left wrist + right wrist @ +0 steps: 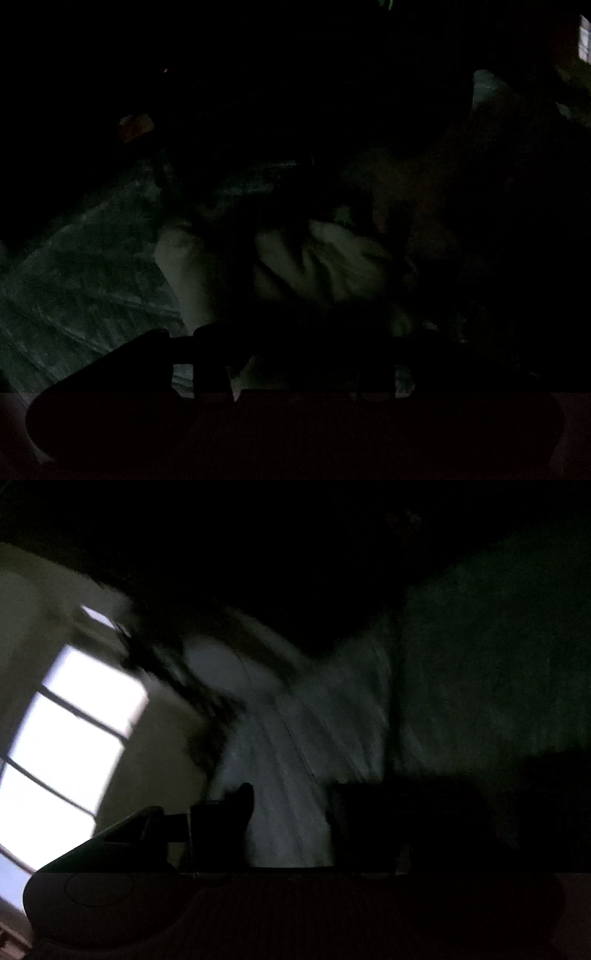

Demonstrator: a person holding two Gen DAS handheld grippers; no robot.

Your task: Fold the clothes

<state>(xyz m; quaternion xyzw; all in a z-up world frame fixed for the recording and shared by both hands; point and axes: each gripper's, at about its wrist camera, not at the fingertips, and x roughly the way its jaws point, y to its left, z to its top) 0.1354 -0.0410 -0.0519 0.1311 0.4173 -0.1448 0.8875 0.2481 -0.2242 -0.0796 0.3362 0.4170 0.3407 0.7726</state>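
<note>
left gripper point(295, 354) sits right over the pale garment point(325, 258), right gripper point(291, 827) points off it

near: left fingers are black silhouettes at the frame bottom, gap visible but too dark to tell if they pinch cloth; the garment lies bunched just ahead of them, creases running up-left, on the dark patterned bed cover point(74, 280). right fingers stand apart with pale striped fabric point(295, 746) showing through the gap, contact unclear under heavy blur. far: bright window point(74, 731) at left, wall behind. my read: left hand is nearer for the next fold; bunched creases are the obstacle, nothing else blocks
</note>
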